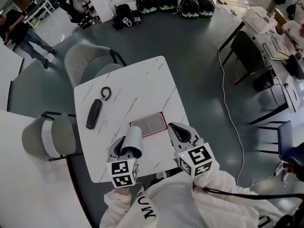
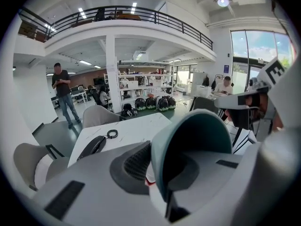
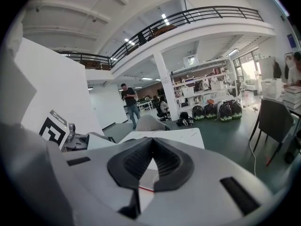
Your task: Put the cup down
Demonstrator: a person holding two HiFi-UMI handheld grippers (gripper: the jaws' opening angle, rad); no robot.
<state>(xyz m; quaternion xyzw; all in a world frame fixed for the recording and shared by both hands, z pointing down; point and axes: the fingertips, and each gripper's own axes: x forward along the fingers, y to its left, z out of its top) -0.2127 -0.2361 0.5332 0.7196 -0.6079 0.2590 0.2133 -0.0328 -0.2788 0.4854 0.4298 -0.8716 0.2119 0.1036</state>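
A pale grey-green cup [image 1: 132, 141] is clamped in my left gripper [image 1: 124, 148], held above the near part of the white marble table [image 1: 142, 84]. In the left gripper view the cup [image 2: 197, 149] lies on its side with its open mouth toward the camera, the jaws pinching its wall. My right gripper [image 1: 178, 133] hovers shut and empty beside it, over the table's near right edge; in its own view the pads [image 3: 164, 166] meet at the tip. A flat red-rimmed tray [image 1: 148, 124] lies on the table just beyond both grippers.
A black handle-shaped device with a ring [image 1: 95, 110] lies on the table's left half. Grey chairs [image 1: 88, 61] stand at the far and left sides. Helmets [image 1: 171, 3] line the floor further off, and a person [image 1: 23, 34] walks at far left. A white cable [image 1: 228, 94] trails on the floor.
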